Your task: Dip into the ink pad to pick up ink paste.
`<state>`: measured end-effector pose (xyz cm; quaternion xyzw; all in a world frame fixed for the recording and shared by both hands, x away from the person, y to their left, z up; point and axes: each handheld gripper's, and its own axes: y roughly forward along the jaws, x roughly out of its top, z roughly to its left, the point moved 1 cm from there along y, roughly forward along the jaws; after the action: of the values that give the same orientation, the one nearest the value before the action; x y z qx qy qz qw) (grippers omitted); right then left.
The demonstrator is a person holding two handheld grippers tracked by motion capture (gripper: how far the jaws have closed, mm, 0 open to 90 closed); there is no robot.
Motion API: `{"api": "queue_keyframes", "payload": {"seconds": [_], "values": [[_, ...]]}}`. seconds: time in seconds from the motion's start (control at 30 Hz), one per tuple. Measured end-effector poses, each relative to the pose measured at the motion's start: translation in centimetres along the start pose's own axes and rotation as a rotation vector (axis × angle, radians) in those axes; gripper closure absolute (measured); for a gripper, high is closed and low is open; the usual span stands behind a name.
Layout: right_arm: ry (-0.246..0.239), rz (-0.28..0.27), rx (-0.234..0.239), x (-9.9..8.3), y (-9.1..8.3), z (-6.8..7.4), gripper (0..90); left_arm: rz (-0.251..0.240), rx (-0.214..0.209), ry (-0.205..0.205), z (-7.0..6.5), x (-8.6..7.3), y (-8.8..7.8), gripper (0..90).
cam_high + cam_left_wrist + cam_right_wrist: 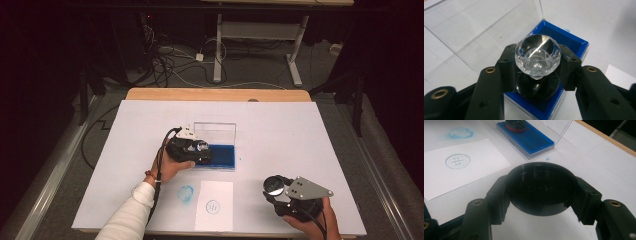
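Observation:
A stamp with a clear faceted knob (537,55) and a black base (536,88) stands on the blue ink pad (571,42), at the pad's left end. My left gripper (537,68) is shut on the knob; in the high view this gripper (196,149) sits at the pad's (222,155) left end. My right gripper (541,195) is shut on a round black cap (541,190), held above the table at the front right (274,186). A white paper (213,205) bears a blue circular stamp mark (457,161).
The ink pad's clear lid (215,131) stands open at its back edge. A blue ink smudge (186,192) marks the white table cover left of the paper. A small blue spot (547,158) lies beside the pad. A desk frame and cables (210,55) stand beyond the table.

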<state>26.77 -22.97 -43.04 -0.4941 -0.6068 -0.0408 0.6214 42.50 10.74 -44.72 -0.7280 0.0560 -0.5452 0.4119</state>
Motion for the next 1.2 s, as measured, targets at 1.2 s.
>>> {"api": "queue_keyframes", "payload": {"seconds": [1.2], "values": [[0.007, -0.003, -0.005, -0.1, -0.1, -0.3, 38.6, -0.031, -0.035, 0.08, -2.7, 4.5, 1.1, 54.6]]}}
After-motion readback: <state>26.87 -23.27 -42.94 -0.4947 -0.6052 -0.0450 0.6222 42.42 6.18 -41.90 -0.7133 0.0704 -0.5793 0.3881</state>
